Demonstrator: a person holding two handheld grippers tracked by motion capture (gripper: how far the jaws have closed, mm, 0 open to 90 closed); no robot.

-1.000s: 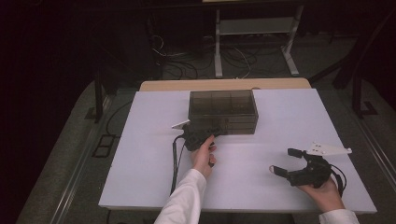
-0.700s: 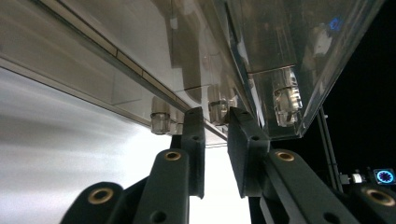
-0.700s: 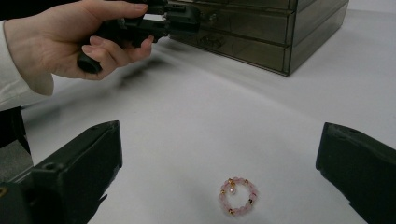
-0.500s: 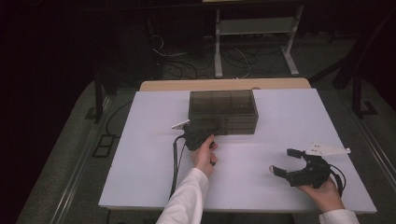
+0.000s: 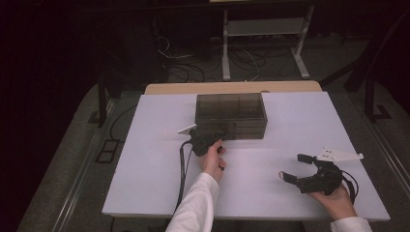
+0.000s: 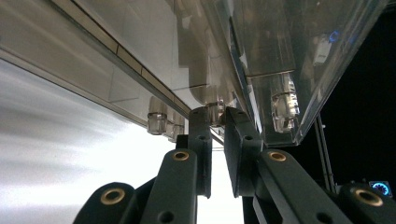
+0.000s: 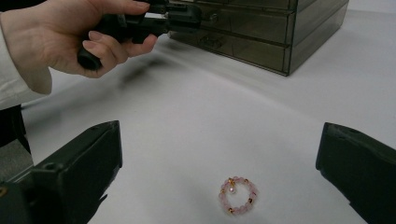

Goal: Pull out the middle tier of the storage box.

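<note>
Smoky drawer box, one pink bracelet

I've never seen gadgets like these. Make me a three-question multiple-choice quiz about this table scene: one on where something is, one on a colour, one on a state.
1. Where does the bead bracelet lie?
A. On the white table, between the right gripper's jaws
B. Inside the drawer box
C. On the floor

2. What colour are the bracelet's beads?
A. Blue
B. Pink
C. Green

3. How do the left gripper's jaws stand?
A. Wide open above the box
B. Resting flat on the table, away from the box
C. Closed on a small clear knob at the front of the drawer box

Answers:
1 A: the right gripper view shows it on the bare tabletop, with a black jaw on either side.
2 B: the beads are pink, with small gold bits.
3 C: the left gripper view shows both jaw tips pinching the knob.
</note>
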